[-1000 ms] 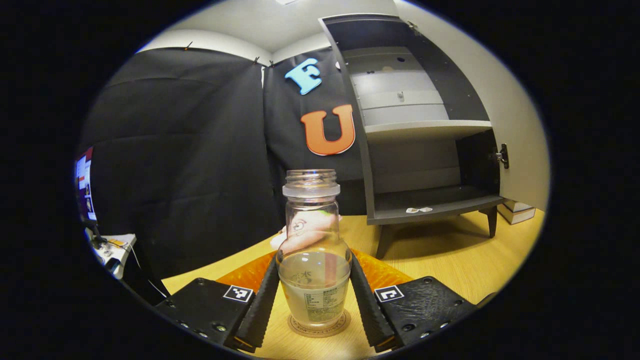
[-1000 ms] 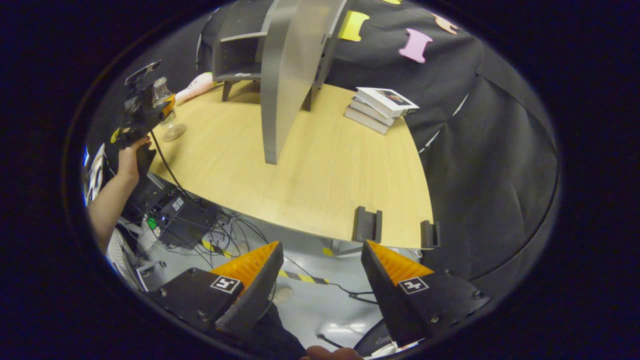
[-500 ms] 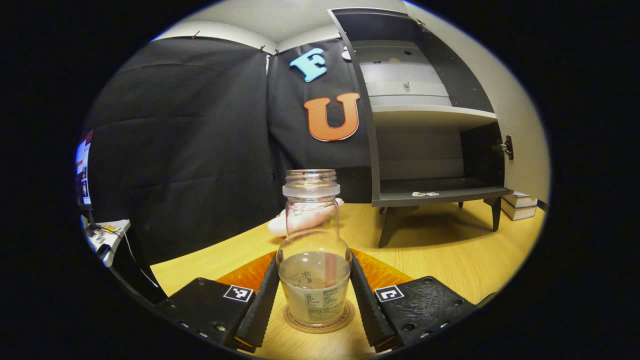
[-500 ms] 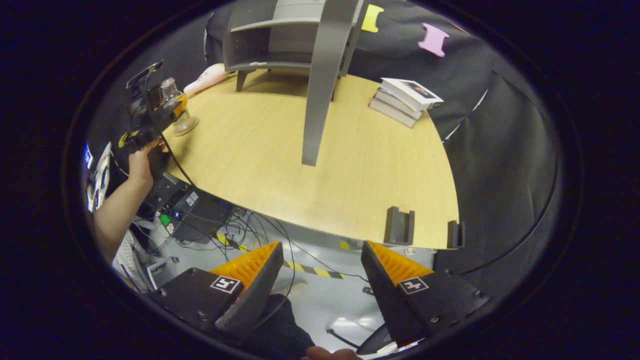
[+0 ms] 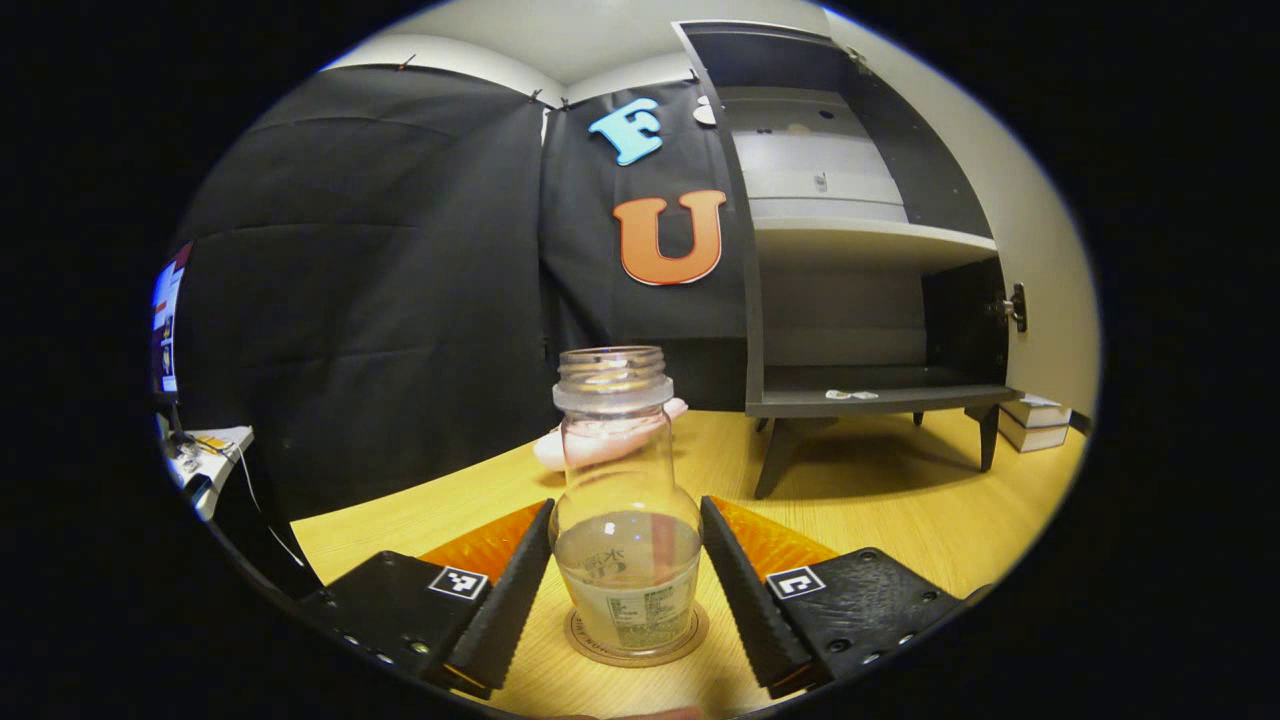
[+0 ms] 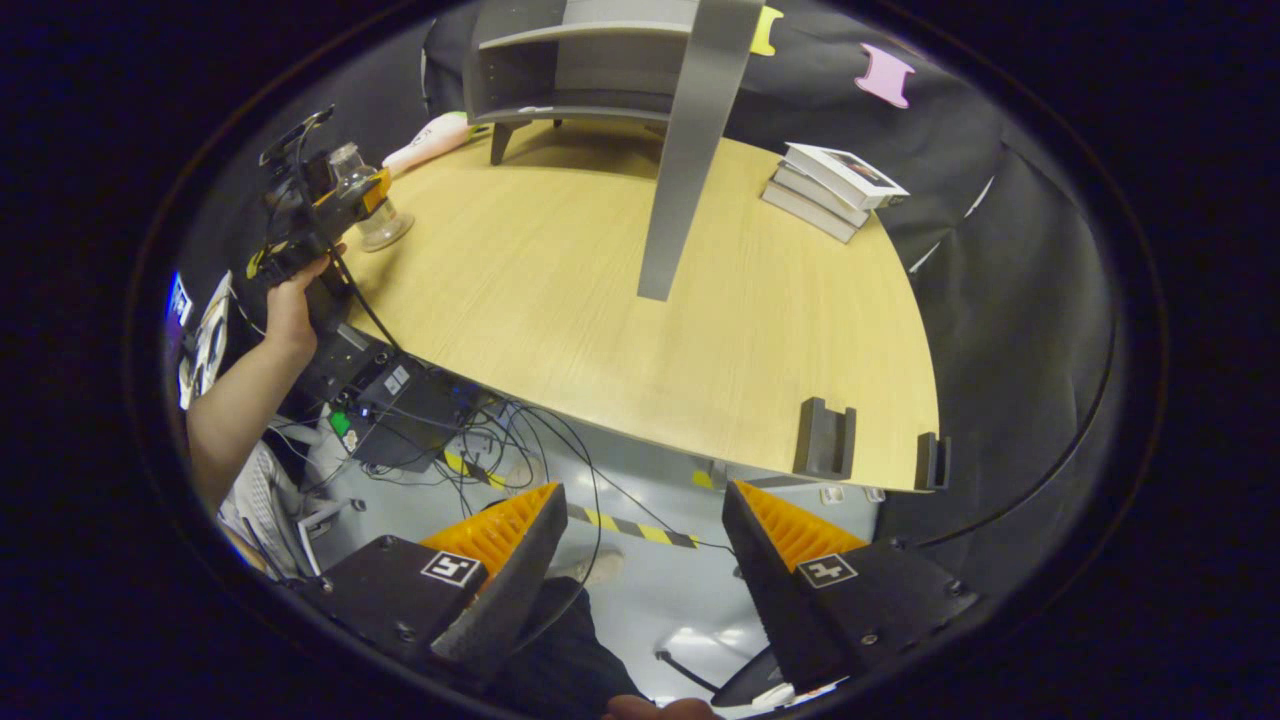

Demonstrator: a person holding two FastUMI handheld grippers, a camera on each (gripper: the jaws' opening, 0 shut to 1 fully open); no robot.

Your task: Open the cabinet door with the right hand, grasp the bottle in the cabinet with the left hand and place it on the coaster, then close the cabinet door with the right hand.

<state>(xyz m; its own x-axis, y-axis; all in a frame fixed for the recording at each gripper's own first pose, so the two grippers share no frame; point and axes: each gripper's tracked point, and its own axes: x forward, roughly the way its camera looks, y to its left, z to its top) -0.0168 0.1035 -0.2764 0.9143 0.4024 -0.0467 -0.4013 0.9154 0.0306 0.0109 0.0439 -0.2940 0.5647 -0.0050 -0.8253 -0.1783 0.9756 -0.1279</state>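
Releasing looks like the step we're in. In the left gripper view, the bottle (image 5: 627,540) stands upright at lower centre, its base on the round coaster (image 5: 637,640) on the worktop (image 5: 900,520). The left claw (image 5: 628,585) straddles it with jaws parted; we see slivers of gap on both sides of the glass, so we judge it no longer squeezed, though the margin is thin. To the upper right, the cabinet (image 5: 860,300) stands with its lower shelf bare of any bottle, its door (image 5: 1045,300) swung wide at the far right edge. So the placing appears done, or nearly.

Over to the right gripper view. The right claw (image 6: 640,560) hangs at the bottom of the frame, spread wide and holding nothing, out beyond the worktop edge, above the floor. At upper left a hand (image 6: 290,300) holds the other tool beside the bottle. The door sticks out edge-on at top centre, well apart from our claw.

Next, we reckon: back the left claw straight off without tipping the bottle, then bring the right claw up to that door and push it shut.
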